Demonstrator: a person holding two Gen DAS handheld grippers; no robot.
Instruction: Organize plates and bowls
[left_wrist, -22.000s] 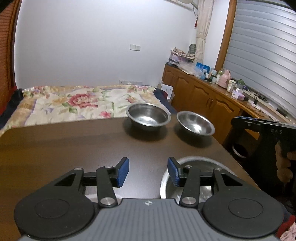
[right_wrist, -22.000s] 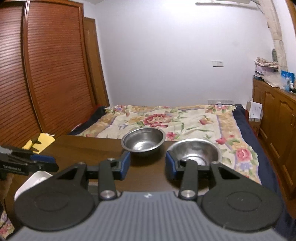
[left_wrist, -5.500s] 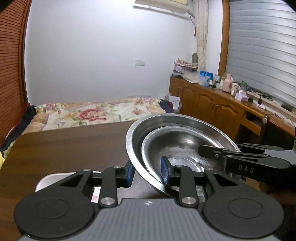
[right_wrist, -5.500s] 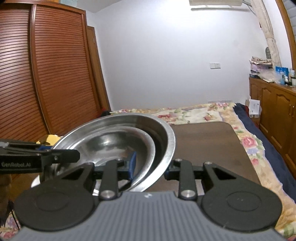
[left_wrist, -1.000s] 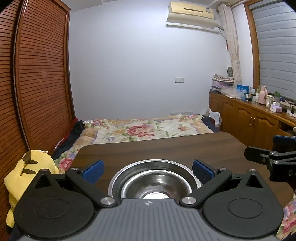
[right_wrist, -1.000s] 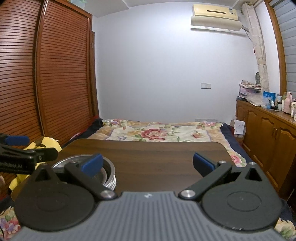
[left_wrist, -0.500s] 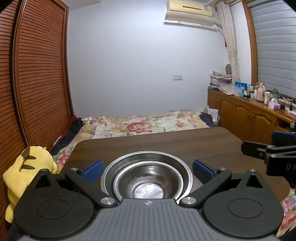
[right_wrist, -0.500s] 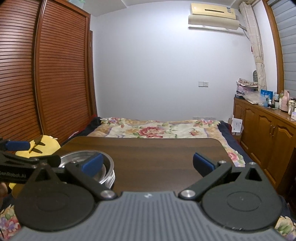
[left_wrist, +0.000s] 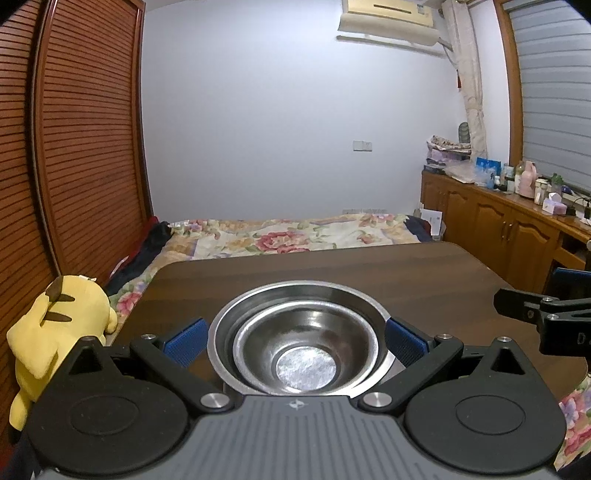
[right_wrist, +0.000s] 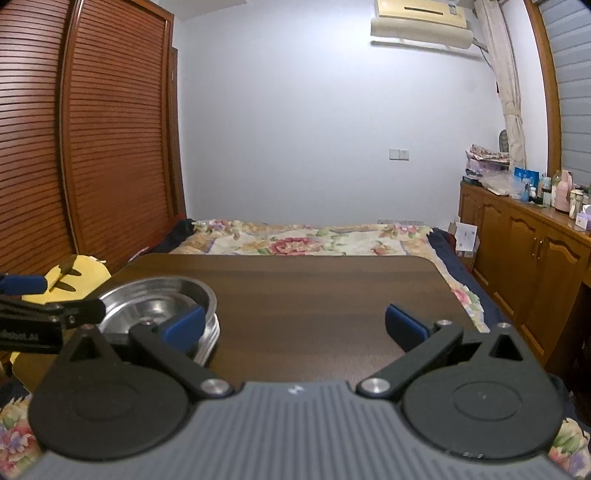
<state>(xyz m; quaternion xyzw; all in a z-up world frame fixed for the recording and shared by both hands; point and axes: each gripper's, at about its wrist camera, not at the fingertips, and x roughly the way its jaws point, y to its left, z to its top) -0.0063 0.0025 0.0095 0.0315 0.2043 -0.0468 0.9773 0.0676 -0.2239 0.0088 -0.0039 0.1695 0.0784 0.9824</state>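
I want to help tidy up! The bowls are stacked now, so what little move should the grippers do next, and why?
Probably just back both away. The bowls sit nested on the table, and nothing else on it shows needing stacking. The left gripper and right gripper are both open and holding nothing.

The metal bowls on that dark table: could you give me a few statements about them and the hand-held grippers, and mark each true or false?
1. The smaller bowl sits nested inside the larger bowl. True.
2. The left hand-held gripper is clamped on the bowls' rim. False: its jaws are spread wide on either side of the bowls, apart from them.
3. The right hand-held gripper is open and holds nothing. True.
4. The bowls sit at the far end of the table, next to the bed. False: they are at the near end, by the grippers.
5. A yellow plush toy lies inside the bowls. False: it is off the table, to its left.
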